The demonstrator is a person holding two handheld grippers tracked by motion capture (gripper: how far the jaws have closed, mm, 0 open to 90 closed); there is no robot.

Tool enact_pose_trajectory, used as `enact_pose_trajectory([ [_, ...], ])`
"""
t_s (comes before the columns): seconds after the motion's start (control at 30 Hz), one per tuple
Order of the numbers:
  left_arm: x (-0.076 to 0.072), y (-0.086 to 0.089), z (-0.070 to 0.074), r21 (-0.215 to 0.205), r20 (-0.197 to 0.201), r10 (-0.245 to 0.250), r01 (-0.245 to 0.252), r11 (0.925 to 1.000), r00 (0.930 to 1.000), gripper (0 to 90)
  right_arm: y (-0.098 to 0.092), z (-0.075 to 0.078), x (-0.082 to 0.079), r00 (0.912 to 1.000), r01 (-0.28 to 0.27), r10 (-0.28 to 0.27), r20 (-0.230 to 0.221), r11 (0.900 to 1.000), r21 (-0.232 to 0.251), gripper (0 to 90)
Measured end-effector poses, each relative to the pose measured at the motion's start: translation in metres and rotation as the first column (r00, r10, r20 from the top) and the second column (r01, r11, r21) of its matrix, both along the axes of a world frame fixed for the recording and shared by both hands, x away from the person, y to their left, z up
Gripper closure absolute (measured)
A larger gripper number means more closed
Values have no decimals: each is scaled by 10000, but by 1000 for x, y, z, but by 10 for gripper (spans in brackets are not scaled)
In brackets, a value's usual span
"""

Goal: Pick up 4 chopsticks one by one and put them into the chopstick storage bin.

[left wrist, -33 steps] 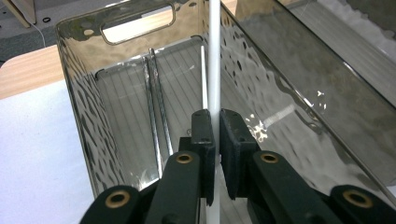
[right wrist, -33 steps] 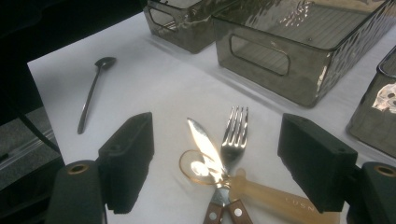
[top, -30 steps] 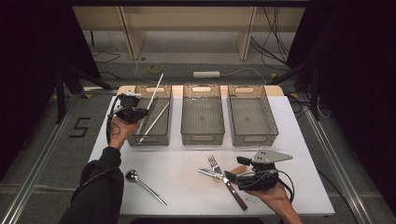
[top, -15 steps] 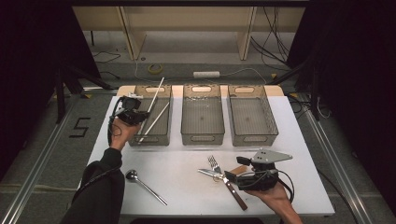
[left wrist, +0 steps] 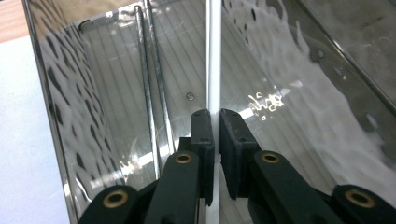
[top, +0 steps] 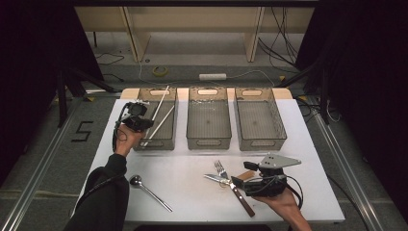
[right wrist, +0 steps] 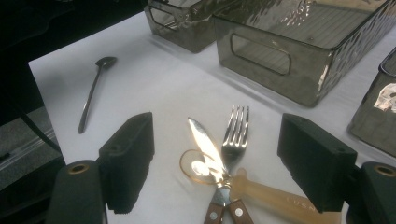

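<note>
A white chopstick [left wrist: 214, 70] is clamped by the left hand-held gripper [left wrist: 216, 135] over the left bin [top: 169, 137]; the right hand-held gripper [right wrist: 215, 158] is held apart

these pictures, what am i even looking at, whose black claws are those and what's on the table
A person stands at a white table with a hand-held tool in each hand. One camera looks down from above; one rides on each tool.

The left gripper has its fingers shut on a white chopstick over the left bin, where metal chopsticks lie. Two more bins stand beside it.

The right gripper is open around a fork, a knife and a pale-handled utensil. A spoon lies apart.
</note>
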State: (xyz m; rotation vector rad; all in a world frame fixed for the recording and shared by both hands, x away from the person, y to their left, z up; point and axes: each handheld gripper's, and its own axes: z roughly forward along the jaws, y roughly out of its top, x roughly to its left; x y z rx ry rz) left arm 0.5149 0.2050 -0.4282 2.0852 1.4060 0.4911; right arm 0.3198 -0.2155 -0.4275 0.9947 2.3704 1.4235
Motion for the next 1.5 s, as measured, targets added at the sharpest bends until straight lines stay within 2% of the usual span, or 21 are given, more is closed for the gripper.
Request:
enact_pose_trajectory([
  [0.07, -1, 0, 3, -85, 127, 37, -36, 10000, 9999, 793, 0, 0, 0, 10000, -3, 3, 3, 10000, 8, 282],
  [0.13, -3, -1, 7, -110, 182, 5, -3, 9999, 9998, 713, 0, 0, 0, 10000, 8, -8, -5, 10000, 7, 282],
  [0.23, -9, -3, 15, -140, 280, -217, 221, 9997, 9994, 649, -1, 0, 0, 10000, 12, -12, 1, 10000, 4, 282],
  [0.43, -33, -5, 32, -284, 262, -1081, 1088, 9937, 9938, 493, 0, 0, 0, 10000, 8, -8, 20, 10000, -4, 283],
  [0.5, -42, -6, 36, -293, 177, -1544, 1549, 9875, 9878, 444, 0, 0, 0, 10000, -3, 3, 36, 10000, -13, 282],
  [0.57, -48, -9, 40, -7, -52, -1975, 1975, 9803, 9803, 411, 0, 0, 0, 10000, -3, 3, 30, 10000, -16, 282],
  [0.63, -57, -10, 45, -90, -133, -2269, 2268, 9739, 9738, 384, 1, 1, -1, 10000, 2, -2, 33, 10000, -21, 282],
  [0.77, -74, -15, 48, 305, -376, -2927, 2939, 9554, 9555, 336, 0, 1, -1, 10000, 18, -18, 51, 10000, -52, 282],
  [0.83, -82, -16, 46, 511, -628, -3228, 3260, 9440, 9444, 320, 0, 1, -1, 10000, -4, 4, 44, 10000, -13, 282],
  [0.97, -95, -17, 45, 696, -812, -3460, 3516, 9336, 9347, 290, 0, 2, -2, 10000, -40, 40, 58, 10000, -47, 282],
  [1.1, -105, -19, 45, 744, -797, -3721, 3777, 9229, 9248, 258, 1, 2, -2, 10000, -37, 38, 72, 10000, -37, 282],
  [1.27, -111, -25, 41, 735, -932, -3999, 4069, 9105, 9118, 229, 1, 2, -2, 10000, -34, 34, 77, 10000, -22, 282],
  [1.5, -118, -29, 38, 1032, -1174, -4274, 4390, 8925, 8964, 216, 0, 2, -2, 10000, -6, 6, 69, 10000, -3, 282],
])
